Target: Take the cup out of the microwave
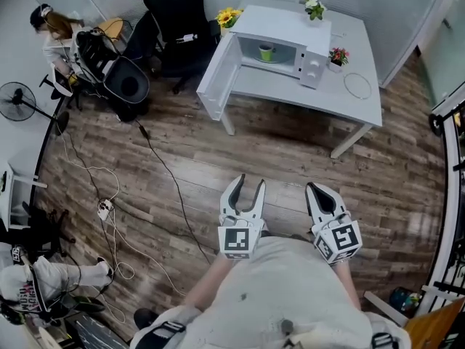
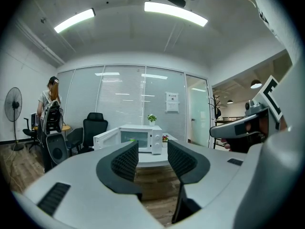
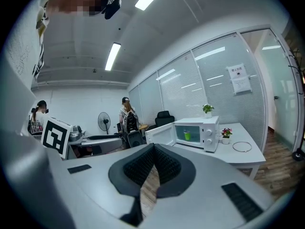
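A white microwave [image 1: 290,46] stands on a white table [image 1: 305,93] across the room, its door [image 1: 218,78] swung open to the left. Inside it a green cup [image 1: 267,52] stands upright; the right gripper view also shows the cup [image 3: 188,136] in the microwave [image 3: 198,133]. Both grippers are far from the table, over the wood floor, pointing toward it. My left gripper [image 1: 251,182] is open with nothing between its jaws, and the left gripper view frames the microwave [image 2: 143,140] in the gap of that gripper [image 2: 152,147]. My right gripper [image 1: 314,187] is shut and empty, as the right gripper view [image 3: 154,148] confirms.
A black office chair [image 1: 174,20] and a bag stand left of the table. Cables and a power strip [image 1: 104,209] lie on the floor at left. A fan [image 1: 18,100] and a person [image 1: 54,38] are at far left. Flower pots [image 1: 338,55] and a wire ring [image 1: 357,86] sit on the table.
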`<control>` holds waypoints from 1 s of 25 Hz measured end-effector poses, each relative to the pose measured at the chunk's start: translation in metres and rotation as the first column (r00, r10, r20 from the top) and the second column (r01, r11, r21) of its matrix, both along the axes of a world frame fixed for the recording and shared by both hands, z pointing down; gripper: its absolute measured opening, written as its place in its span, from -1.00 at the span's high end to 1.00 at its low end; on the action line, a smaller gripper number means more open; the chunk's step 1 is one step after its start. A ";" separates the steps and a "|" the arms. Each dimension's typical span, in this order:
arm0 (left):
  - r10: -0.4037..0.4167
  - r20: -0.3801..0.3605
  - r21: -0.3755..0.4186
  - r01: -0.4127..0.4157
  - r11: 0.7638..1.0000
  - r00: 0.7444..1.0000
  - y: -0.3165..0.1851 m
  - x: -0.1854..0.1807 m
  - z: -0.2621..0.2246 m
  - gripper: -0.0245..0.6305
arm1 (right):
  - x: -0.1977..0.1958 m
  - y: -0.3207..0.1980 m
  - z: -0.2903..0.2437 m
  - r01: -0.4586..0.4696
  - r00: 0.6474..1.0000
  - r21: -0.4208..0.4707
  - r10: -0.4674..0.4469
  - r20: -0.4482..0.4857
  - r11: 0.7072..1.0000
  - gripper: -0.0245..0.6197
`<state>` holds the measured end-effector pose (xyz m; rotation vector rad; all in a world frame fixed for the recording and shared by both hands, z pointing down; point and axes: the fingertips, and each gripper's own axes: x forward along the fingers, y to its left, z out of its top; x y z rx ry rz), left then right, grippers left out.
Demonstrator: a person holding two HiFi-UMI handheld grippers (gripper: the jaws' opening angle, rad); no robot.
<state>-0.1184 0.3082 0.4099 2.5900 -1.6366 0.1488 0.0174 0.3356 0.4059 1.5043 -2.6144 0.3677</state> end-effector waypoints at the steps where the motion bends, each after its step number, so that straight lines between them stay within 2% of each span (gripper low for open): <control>1: 0.000 -0.001 0.000 0.000 1.000 1.000 -0.003 -0.004 0.000 0.31 | -0.004 -0.003 0.001 -0.002 1.000 -0.001 0.002 0.001 1.000 0.90; 9: -0.001 -0.006 -0.010 0.001 1.000 1.000 -0.028 -0.022 0.004 0.31 | -0.018 -0.028 0.004 -0.016 1.000 -0.015 0.015 -0.011 1.000 0.90; 16: 0.006 -0.016 -0.025 -0.006 1.000 1.000 -0.043 -0.023 0.010 0.31 | -0.017 -0.047 0.012 -0.033 0.999 -0.037 0.032 -0.015 0.999 0.90; 25: -0.043 0.006 -0.034 0.043 0.998 0.999 -0.087 -0.031 0.011 0.31 | -0.022 -0.103 0.009 0.022 1.000 -0.033 -0.022 -0.013 0.999 0.90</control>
